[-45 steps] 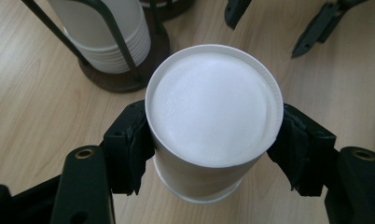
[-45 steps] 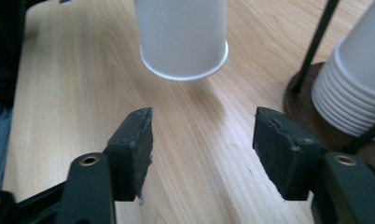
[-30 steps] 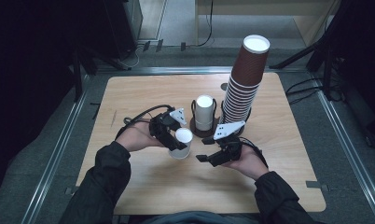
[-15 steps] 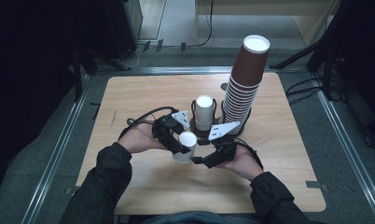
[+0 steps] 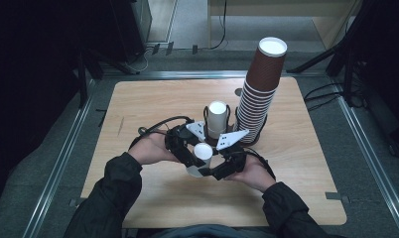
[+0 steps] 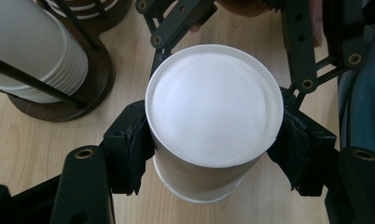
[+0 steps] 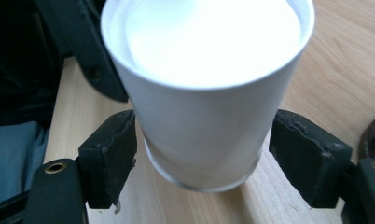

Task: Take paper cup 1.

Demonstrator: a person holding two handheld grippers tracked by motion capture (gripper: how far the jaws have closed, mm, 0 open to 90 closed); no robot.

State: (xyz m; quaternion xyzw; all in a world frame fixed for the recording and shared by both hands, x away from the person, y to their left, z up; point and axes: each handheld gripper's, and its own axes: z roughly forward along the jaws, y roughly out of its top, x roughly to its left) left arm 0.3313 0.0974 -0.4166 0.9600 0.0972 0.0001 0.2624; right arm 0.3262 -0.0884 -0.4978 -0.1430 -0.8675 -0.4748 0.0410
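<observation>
A white paper cup point(image 5: 203, 151) is held upside down just above the table in front of the cup stands. My left gripper point(image 6: 213, 156) is shut on it, with both pads pressing its sides. My right gripper point(image 7: 202, 163) comes in from the other side, and the same cup point(image 7: 204, 93) stands between its jaws. Those jaws have just been opening. The right pad stands clear of the cup wall and the left pad is at its edge. In the high view the left gripper point(image 5: 193, 159) and right gripper point(image 5: 215, 171) meet at the cup.
A stack of white cups point(image 5: 218, 118) sits in a black wire holder on a dark round base. Beside it rises a tall stack of brown cups point(image 5: 261, 89). The wooden table point(image 5: 138, 99) has bare room to the left and along the front.
The two hands have drawn closer together. My right gripper has shifted a little left, so its jaws now sit around the cup held by the left gripper.
</observation>
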